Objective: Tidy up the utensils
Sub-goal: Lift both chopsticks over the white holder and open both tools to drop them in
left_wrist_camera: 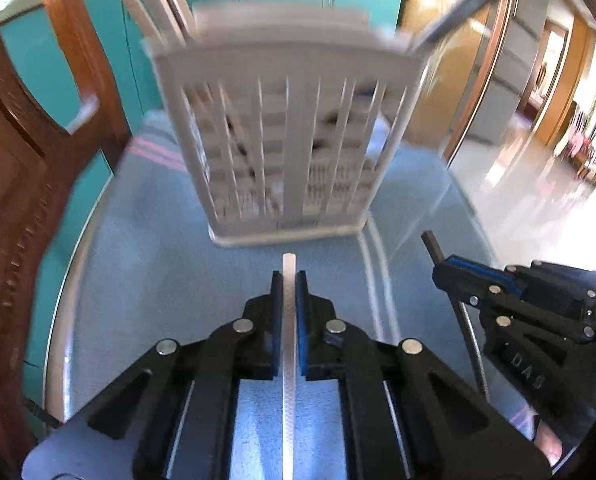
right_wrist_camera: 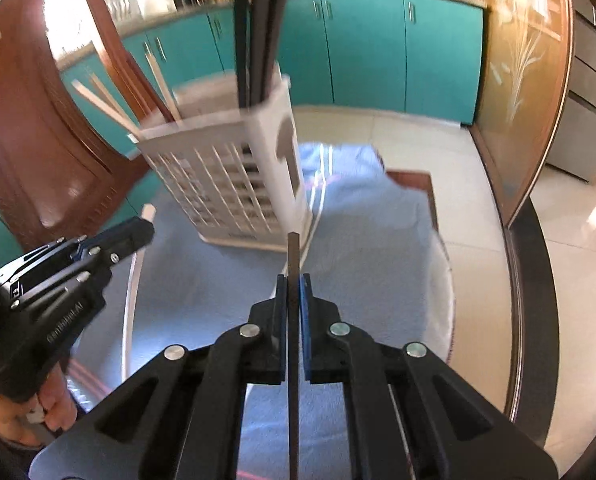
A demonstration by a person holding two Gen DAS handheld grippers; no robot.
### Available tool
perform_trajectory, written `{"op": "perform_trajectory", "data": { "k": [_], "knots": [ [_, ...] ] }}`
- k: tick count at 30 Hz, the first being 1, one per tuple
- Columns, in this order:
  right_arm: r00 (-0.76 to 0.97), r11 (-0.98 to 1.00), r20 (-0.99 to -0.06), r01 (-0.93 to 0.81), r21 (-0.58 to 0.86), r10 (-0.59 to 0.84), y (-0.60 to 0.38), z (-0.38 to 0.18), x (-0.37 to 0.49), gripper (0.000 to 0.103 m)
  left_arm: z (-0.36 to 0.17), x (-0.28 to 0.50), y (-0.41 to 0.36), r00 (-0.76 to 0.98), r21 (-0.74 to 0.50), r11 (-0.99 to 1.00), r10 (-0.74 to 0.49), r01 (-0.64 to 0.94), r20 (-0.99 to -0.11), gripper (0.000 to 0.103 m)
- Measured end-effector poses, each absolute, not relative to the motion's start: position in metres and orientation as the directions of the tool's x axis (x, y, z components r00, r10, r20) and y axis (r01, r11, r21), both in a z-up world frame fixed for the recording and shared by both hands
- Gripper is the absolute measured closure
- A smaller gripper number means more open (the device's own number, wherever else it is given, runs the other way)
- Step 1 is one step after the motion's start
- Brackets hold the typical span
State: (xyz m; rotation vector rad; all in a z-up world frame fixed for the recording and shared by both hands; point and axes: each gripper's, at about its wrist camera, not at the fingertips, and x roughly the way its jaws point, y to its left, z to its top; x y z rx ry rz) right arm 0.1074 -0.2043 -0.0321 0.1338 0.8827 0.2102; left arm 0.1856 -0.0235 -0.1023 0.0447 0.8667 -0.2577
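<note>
A white slatted utensil holder (left_wrist_camera: pixel 286 136) stands upright on a blue cloth (left_wrist_camera: pixel 158 264); it also shows in the right wrist view (right_wrist_camera: pixel 234 184). White chopsticks (right_wrist_camera: pixel 110 104) lean out of its left side and black chopsticks (right_wrist_camera: pixel 258 28) stand in its right side. My left gripper (left_wrist_camera: pixel 289 280) is shut on a white chopstick (left_wrist_camera: pixel 288 360), tip just short of the holder's base. My right gripper (right_wrist_camera: pixel 293 282) is shut on a black chopstick (right_wrist_camera: pixel 293 272), close to the holder's right corner. Each gripper shows in the other's view: the right one (left_wrist_camera: pixel 450 276), the left one (right_wrist_camera: pixel 138 232).
The cloth covers a round glass table with a metal rim (left_wrist_camera: pixel 70 280). A carved wooden chair (left_wrist_camera: pixel 30 152) stands at the left. Teal cabinets (right_wrist_camera: pixel 378 48) line the back. A tiled floor (right_wrist_camera: pixel 570 216) lies to the right.
</note>
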Motion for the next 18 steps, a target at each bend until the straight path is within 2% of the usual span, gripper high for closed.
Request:
{"op": "perform_trajectory", "data": {
  "k": [8,14,18],
  "knots": [
    [0.735,0.950,-0.607,-0.184,0.251,0.302,-0.227,0.027,0.065,0.096,-0.025,0.133,-0.015,0.817,-0.044,0.961,-0.256,0.272,-0.517,0.096],
    [0.819,0.944,-0.485,-0.199,0.262,0.308,-0.232,0.079,0.058,0.096,0.024,0.107,-0.010,0.888,-0.071,0.960,-0.278,0.271,-0.366,0.096],
    [0.851,0.945,-0.436,-0.188,0.266,0.292,-0.232,0.116,0.067,0.096,0.065,0.087,-0.004,0.932,-0.067,0.962,-0.272,0.263,-0.240,0.096]
  ]
}}
